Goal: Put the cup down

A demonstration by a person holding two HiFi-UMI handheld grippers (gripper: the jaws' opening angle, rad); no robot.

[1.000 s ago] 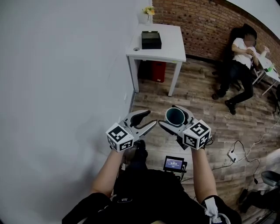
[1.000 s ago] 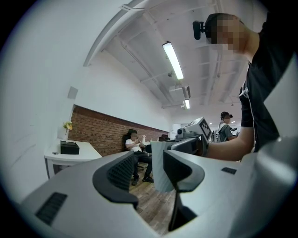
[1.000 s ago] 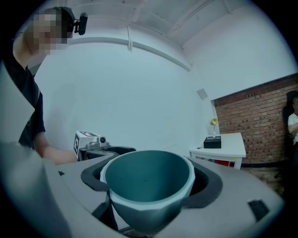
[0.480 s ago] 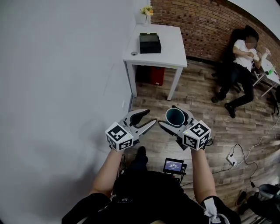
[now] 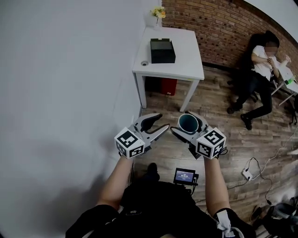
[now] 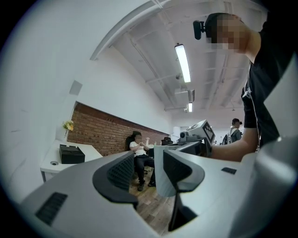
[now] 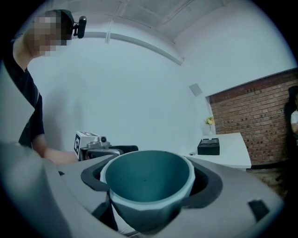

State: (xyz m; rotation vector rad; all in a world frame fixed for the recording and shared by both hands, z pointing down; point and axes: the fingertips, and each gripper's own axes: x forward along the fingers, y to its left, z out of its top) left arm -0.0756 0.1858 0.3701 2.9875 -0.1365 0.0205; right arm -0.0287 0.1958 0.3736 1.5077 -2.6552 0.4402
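A teal cup [image 5: 187, 123] stands upright between the jaws of my right gripper [image 5: 188, 125], held in the air above the wooden floor. In the right gripper view the cup [image 7: 146, 183] fills the space between both jaws, mouth up and empty, with my right gripper [image 7: 147, 186] shut on it. My left gripper [image 5: 153, 126] hangs beside it at the same height, about a hand's width to the left. Its jaws [image 6: 143, 174] stand a little apart with nothing between them. A white table [image 5: 186, 53] stands ahead against the wall.
On the table are a black box [image 5: 162, 50], a small round object [image 5: 144, 63] and a flower vase [image 5: 158, 13]. A red bin [image 5: 168, 86] sits beneath it. A person [image 5: 260, 69] sits by the brick wall at right. A power strip [image 5: 246, 174] and cables lie on the floor.
The table has drawn slightly nearer in the head view. Both grippers keep the same pose, the cup still held in the right one.
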